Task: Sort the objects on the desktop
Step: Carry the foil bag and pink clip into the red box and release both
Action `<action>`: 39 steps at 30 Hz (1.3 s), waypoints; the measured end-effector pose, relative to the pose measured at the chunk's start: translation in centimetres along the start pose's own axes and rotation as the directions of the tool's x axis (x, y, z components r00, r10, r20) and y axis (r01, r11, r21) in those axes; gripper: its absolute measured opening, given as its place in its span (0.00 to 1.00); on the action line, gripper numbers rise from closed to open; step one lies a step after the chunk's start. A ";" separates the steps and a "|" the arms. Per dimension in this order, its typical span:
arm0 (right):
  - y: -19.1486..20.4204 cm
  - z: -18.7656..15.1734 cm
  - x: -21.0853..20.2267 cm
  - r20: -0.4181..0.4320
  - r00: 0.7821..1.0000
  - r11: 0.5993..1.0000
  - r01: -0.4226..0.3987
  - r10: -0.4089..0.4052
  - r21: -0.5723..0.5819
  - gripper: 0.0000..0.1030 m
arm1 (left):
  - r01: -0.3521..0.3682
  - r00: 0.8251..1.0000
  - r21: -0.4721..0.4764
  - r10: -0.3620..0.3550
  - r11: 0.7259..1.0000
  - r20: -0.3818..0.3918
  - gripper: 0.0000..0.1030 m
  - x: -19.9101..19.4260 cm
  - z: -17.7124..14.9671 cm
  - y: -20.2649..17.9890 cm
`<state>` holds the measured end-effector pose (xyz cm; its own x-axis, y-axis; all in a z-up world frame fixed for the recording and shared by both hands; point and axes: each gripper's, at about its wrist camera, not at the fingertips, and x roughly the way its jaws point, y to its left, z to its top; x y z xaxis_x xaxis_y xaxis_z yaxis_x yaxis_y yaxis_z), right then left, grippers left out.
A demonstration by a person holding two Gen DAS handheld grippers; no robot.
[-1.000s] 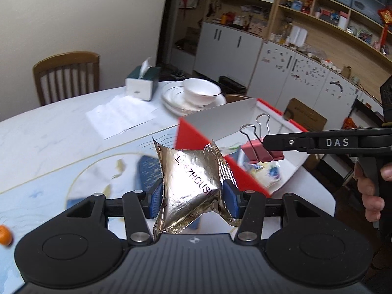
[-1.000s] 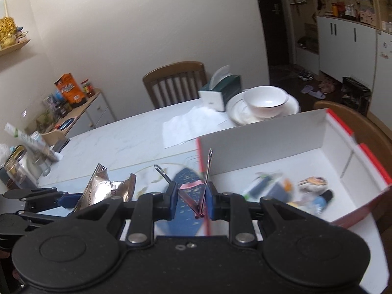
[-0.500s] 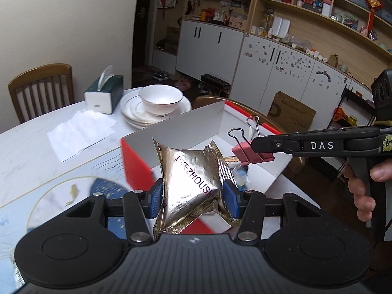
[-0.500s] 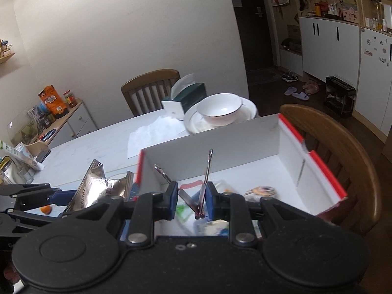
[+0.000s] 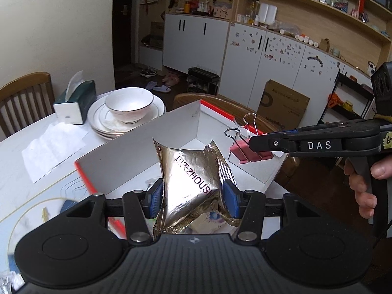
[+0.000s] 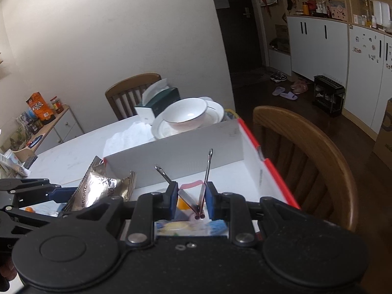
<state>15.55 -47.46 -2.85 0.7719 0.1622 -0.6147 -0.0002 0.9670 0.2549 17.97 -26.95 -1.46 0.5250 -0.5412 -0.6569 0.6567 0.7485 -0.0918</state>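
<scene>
My left gripper (image 5: 193,196) is shut on a crumpled silver foil packet (image 5: 193,178), held over the near part of a white box with red edges (image 5: 137,147). In the right wrist view the same foil packet (image 6: 100,191) shows at the left, beside the box's near left corner. My right gripper (image 6: 189,199) is shut on a pink binder clip (image 6: 193,196), whose wire handles stick up. The left wrist view shows that binder clip (image 5: 247,152) over the box's right side, pinched by the right gripper (image 5: 262,145). Small items lie blurred on the box floor.
A white bowl on stacked plates (image 5: 127,107), a green tissue box (image 5: 76,100) and a sheet of paper (image 5: 51,147) sit on the table behind the box. A wooden chair (image 6: 308,156) stands right of the box, another chair (image 6: 132,93) at the table's far side.
Both grippers have moved across the table and now hang over the white box, each still holding its object. The patterned mat has slid out to the left edge of view.
</scene>
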 end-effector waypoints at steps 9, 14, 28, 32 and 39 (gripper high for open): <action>-1.3 -0.1 2.1 -0.046 0.999 1.000 0.007 -0.007 -0.005 0.22 | -0.035 0.998 0.011 0.036 0.999 -0.059 0.49 3.9 1.3 0.7; -1.5 -0.4 3.4 -0.082 0.997 1.000 0.006 -0.008 -0.019 0.22 | -0.034 0.994 -0.001 0.034 0.999 -0.101 0.49 5.9 1.7 1.6; -1.2 -1.4 7.5 -0.168 0.985 0.996 0.019 -0.033 -0.088 0.22 | -0.040 0.980 0.026 0.045 0.999 -0.195 0.49 10.3 1.7 2.3; -1.0 -1.3 7.7 -0.167 0.986 0.994 0.010 -0.028 -0.107 0.22 | -0.042 0.973 0.029 0.048 0.999 -0.224 0.49 11.1 1.5 2.5; -0.8 -1.5 7.7 -0.186 0.982 0.993 -0.007 -0.015 -0.116 0.24 | -0.039 0.967 0.021 0.043 0.999 -0.252 0.50 11.7 1.5 3.0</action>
<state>20.59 -46.67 -8.89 0.6403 0.1812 -0.7464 -0.0794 0.9822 0.1703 26.88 -31.64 -8.28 0.3991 -0.3943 -0.8278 0.6469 0.7609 -0.0505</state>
